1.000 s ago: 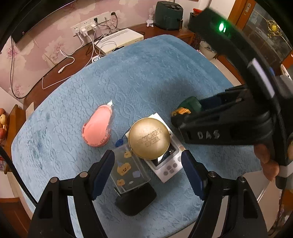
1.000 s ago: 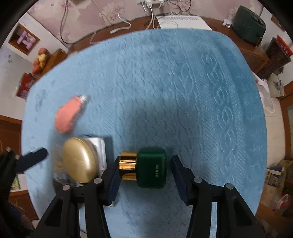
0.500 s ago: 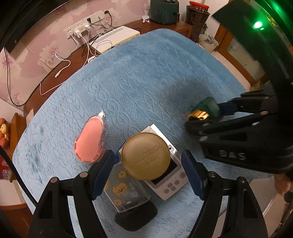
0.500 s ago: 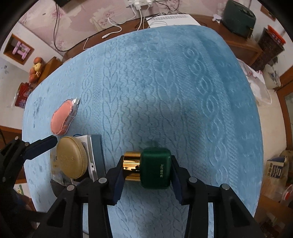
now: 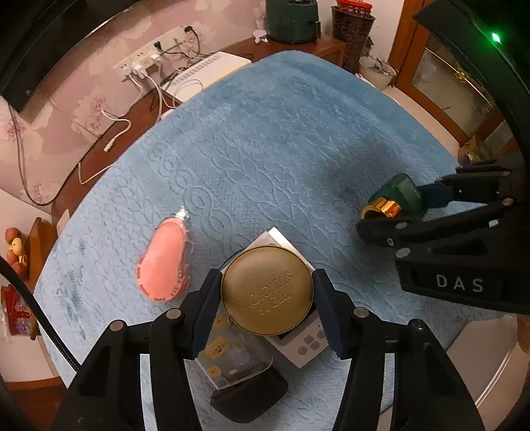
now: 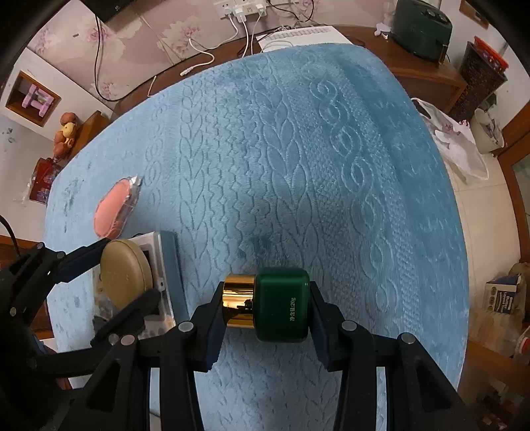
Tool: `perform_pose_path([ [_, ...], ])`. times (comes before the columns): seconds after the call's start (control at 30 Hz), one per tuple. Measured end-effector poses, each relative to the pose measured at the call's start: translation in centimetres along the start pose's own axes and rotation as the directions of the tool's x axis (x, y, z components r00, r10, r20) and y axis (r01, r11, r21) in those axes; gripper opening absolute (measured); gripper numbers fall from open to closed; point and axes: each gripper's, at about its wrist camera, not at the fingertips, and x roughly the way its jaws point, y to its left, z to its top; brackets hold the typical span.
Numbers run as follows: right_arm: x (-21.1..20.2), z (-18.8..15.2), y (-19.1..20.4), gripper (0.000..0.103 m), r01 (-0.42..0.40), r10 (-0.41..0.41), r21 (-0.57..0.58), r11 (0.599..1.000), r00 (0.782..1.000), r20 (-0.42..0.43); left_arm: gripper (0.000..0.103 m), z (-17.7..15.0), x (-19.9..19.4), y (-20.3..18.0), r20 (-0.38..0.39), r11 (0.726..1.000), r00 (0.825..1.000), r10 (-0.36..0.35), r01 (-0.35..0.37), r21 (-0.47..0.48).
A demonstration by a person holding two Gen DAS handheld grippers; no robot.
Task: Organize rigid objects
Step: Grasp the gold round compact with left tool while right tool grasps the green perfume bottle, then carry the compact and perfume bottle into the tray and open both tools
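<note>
On a stack near the front edge of the blue cloth (image 5: 281,149) lies a round gold tin (image 5: 266,295). My left gripper (image 5: 266,285) points down over it, its jaws closing, with both pads against the tin's rim. Under the tin lie a white device with buttons (image 5: 298,344) and a clear case with yellow figures (image 5: 228,358). My right gripper (image 6: 265,311) is shut on a green jar with a gold cap (image 6: 281,308) and holds it sideways above the cloth. The left wrist view shows that jar (image 5: 400,192) to the right of the stack.
A pink oval case (image 5: 164,262) lies on the cloth left of the stack, and a black block (image 5: 248,394) sits at its near end. Beyond the cloth's far edge are a white box (image 6: 298,34), cables and a dark green appliance (image 6: 420,28).
The left jaws have closed in from wide apart onto the gold tin. The right gripper has carried the green jar away from the stack, to the right in the left wrist view.
</note>
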Motion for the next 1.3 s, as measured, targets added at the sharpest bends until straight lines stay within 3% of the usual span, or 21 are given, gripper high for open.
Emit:
perform_pose_path([
  [0.2, -3.8, -1.2, 0.4, 0.045, -0.035, 0.036, -0.012, 0.999, 0.998, 0.056, 0.059, -0.2, -3.9, 1.1, 0.064, 0.997, 0.998, -0.014, 0.019, -0.077],
  [0.43, -10.5, -3.6, 2.3, 0.045, -0.094, 0.104, -0.065, 0.993, 0.981, 0.163, 0.059, -2.5, -12.2, 0.2, 0.166, 0.992, 0.986, 0.011, 0.011, -0.128],
  [0.7, -17.7, -10.1, 5.9, 0.045, -0.121, 0.174, -0.214, 0.969, 0.952, 0.252, 0.059, -6.9, -19.7, -2.1, 0.228, 0.981, 0.973, 0.034, 0.011, -0.195],
  [0.93, -18.1, -18.6, 7.2, 0.045, -0.064, 0.148, -0.376, 0.924, 0.969, 0.199, 0.059, -11.5, -22.0, -4.9, 0.219, 0.972, 0.975, 0.041, 0.012, -0.236],
  [1.3, -11.7, -27.5, 8.2, 0.045, -0.116, 0.129, -0.498, 0.859, 0.992, -0.008, 0.059, -15.5, -17.6, -8.1, 0.146, 0.956, 0.989, 0.024, 0.02, -0.291],
])
